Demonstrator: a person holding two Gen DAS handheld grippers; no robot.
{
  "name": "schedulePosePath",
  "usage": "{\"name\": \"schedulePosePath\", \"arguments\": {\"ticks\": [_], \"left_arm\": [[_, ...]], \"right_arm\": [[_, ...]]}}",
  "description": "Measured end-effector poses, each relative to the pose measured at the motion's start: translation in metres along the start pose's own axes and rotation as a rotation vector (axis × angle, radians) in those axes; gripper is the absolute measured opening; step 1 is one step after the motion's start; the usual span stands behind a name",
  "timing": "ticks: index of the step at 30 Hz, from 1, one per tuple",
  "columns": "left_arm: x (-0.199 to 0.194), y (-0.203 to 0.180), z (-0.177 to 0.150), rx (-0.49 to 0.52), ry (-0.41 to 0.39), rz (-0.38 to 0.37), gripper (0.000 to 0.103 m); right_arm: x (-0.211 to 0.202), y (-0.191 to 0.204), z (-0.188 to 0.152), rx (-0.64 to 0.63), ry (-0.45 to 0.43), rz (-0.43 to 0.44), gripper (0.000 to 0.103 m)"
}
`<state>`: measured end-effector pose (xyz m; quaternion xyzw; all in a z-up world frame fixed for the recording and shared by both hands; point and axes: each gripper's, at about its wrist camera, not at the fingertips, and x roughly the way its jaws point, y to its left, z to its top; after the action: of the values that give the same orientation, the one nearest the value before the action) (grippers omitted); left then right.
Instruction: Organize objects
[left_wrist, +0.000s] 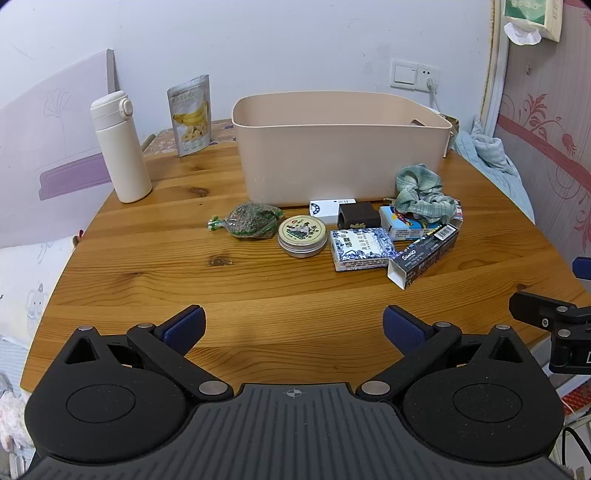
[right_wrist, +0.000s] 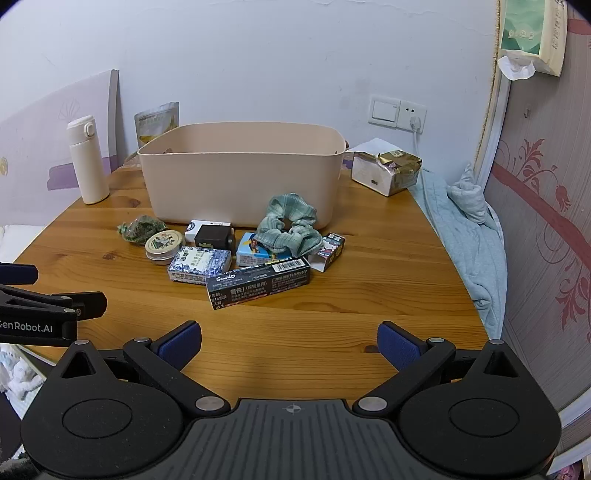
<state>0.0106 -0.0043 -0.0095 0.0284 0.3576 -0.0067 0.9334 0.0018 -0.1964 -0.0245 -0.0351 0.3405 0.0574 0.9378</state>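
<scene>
Beige plastic bin (left_wrist: 343, 147) is stood at 12 o'clock, mouth up for loading; small items (left_wrist: 360, 247) are clustered before it; left gripper (left_wrist: 293, 326) and right gripper (right_wrist: 290, 343) are held spread wide, empty.

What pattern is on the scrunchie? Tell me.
Green-and-white plaid on the scrunchie, clearest in the right wrist view.

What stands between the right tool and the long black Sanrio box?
Nothing visible: only bare wooden table separates the open right tool from the Sanrio box, which is the item of the cluster nearest it.
</scene>
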Motion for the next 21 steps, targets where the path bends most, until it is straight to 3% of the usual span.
{"name": "schedulePosePath", "arguments": {"ticks": [21], "left_arm": [[0.0051, 0.0061, -0.0016, -0.006, 0.012, -0.001, 0.103]], "right_arm": [[0.0052, 0.0019, -0.0002, -0.007, 0.009, -0.018, 0.103]]}}
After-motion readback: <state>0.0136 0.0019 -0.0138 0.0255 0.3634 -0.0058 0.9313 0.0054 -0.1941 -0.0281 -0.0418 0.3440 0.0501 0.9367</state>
